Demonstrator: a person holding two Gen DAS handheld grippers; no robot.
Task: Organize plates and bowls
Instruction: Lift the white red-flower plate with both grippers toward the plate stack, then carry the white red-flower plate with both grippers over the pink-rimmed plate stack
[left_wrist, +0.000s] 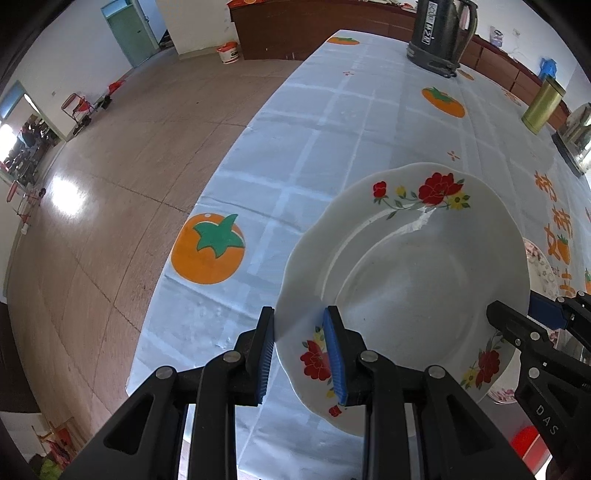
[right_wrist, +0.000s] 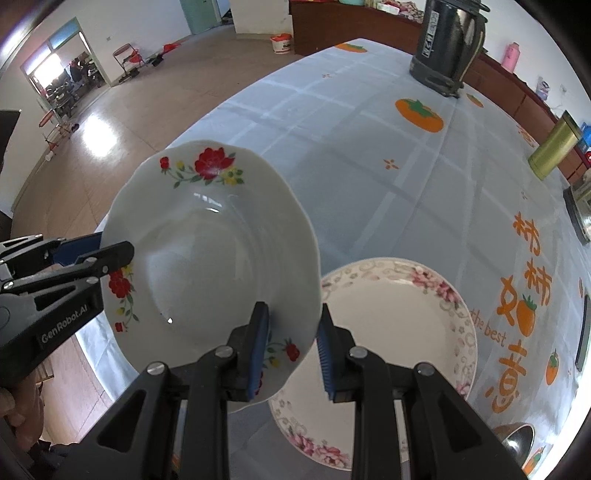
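White china with red flowers, the plate hangs in the air between two grippers, clear of the table. Nearest in the left wrist view, the left gripper has its jaws drawn in narrow on the plate's near-left rim, one blue pad on the inner face and one behind the rim. The right gripper does the same on the opposite rim, with one pad on the inner face and the other on the outer side, where contact is hard to see. So both clamp the plate, one at each side, and it tilts with its hollow toward the cameras.

Just beyond and below, to the right, lies the pink plate flat on the cloth, partly hidden under the held plate's right edge. That is the relation the next move likely turns on: the resting plate lies on the right gripper's side, so a stacking move would carry the load rightward and down, levelling it first. A sideways slip or a chipped rim is the risk.

Farther off stand a kettle and a gold tin, well apart.
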